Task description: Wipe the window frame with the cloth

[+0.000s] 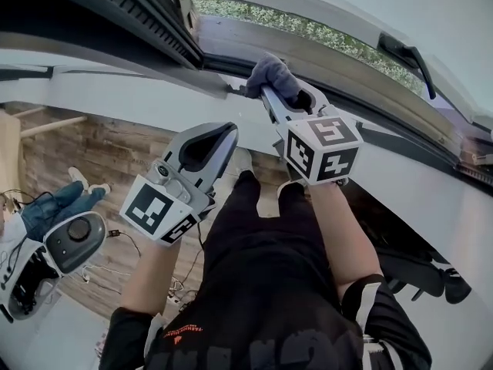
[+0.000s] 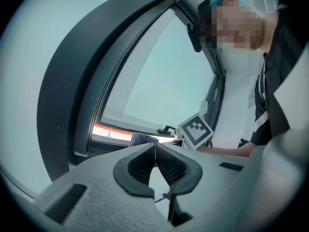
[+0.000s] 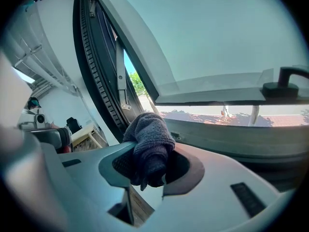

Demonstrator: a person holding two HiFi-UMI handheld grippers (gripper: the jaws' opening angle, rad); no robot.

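A grey knitted cloth [image 1: 271, 74] [image 3: 149, 141] is bunched between the jaws of my right gripper [image 1: 269, 91] [image 3: 150, 164], which is shut on it. The cloth sits against the lower part of the window frame [image 1: 339, 83] [image 3: 227, 139], near the dark corner where the sash meets it. The cloth [image 2: 143, 139] shows small and far off in the left gripper view. My left gripper [image 1: 219, 133] [image 2: 155, 149] hangs lower and to the left, away from the frame, jaws shut with nothing between them.
The open sash with a black handle [image 1: 407, 56] [image 3: 285, 81] tilts over the frame. A white sill [image 1: 115, 99] runs below it. On the wooden floor [image 1: 100, 153] lie a white and grey device [image 1: 58, 249], cables and a person's jeans-clad legs [image 1: 58, 205].
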